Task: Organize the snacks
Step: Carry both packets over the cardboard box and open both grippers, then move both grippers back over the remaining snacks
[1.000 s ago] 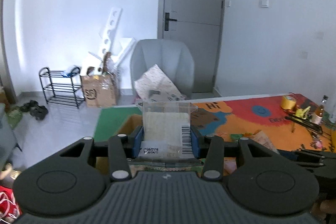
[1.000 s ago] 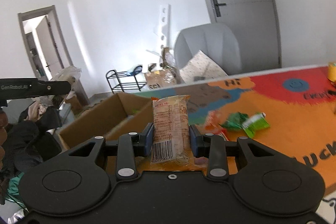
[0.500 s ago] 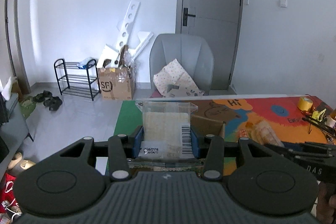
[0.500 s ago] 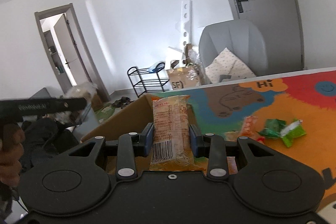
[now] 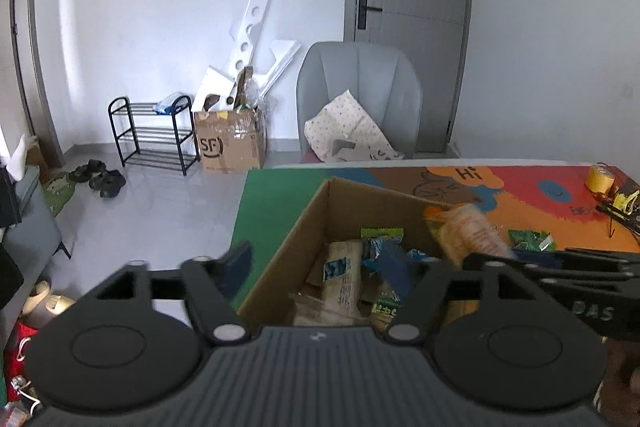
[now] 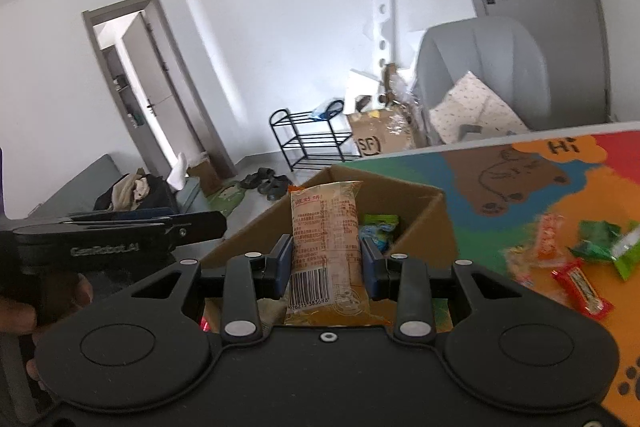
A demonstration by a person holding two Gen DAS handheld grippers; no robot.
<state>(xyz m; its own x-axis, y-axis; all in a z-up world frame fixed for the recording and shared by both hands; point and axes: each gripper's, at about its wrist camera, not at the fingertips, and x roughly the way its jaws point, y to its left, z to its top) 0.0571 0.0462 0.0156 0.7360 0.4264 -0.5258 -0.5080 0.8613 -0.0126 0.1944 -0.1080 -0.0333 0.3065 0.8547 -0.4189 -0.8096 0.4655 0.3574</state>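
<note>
An open cardboard box [image 5: 294, 255] stands on the colourful mat and holds several snack packets. My left gripper [image 5: 315, 259] hovers over its near left corner. Its jaws are opening and nothing is between them. A pale packet [image 5: 344, 287] lies in the box below. My right gripper [image 6: 326, 263] is shut on an upright orange snack packet [image 6: 324, 239] above the box [image 6: 432, 223]. The left wrist view shows that orange packet [image 5: 468, 231] over the box's right side. In the right wrist view the left gripper's body [image 6: 120, 231] reaches in from the left.
Loose snacks lie on the mat [image 6: 500, 179] right of the box: a red bar [image 6: 580, 287] and green packets [image 6: 608, 239]. A yellow tape roll [image 5: 600, 179] sits at the mat's far right. Behind are a grey chair [image 5: 360, 95], an SF carton [image 5: 228, 143] and a shoe rack [image 5: 152, 135].
The left jaws have spread and the pale packet they held has dropped out of them. Both grippers have moved over the cardboard box. The right one still grips the orange packet.
</note>
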